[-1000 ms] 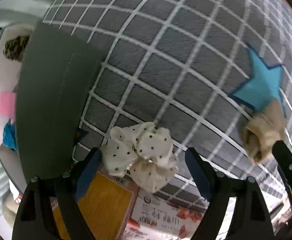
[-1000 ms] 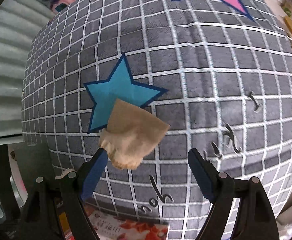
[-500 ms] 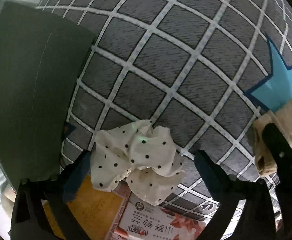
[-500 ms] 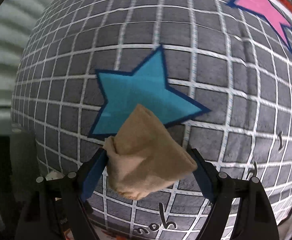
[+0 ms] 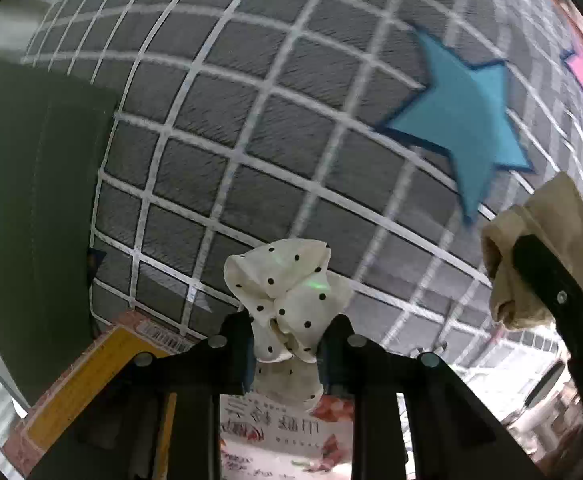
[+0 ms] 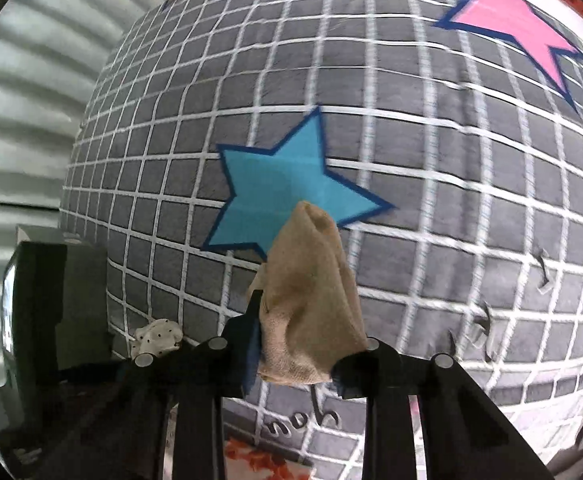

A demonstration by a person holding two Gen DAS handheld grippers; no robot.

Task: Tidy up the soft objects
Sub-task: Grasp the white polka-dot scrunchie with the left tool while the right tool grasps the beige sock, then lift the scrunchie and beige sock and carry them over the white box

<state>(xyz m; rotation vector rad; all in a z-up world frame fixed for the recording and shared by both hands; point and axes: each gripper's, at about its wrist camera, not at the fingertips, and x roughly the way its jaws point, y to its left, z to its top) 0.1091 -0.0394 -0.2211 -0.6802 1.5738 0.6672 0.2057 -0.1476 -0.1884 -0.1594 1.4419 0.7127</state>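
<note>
pinching dotted scrunchie (image 5: 287, 300) in left hand-held gripper (image 5: 287, 344); right hand-held gripper (image 6: 303, 356) clamps tan cloth (image 6: 311, 304).

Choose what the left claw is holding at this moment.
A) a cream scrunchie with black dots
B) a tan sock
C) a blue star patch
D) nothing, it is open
A: in the left wrist view the left claw has just closed, and its fingers pinch the cream scrunchie with black dots; the tan sock sits in the right claw.
</note>
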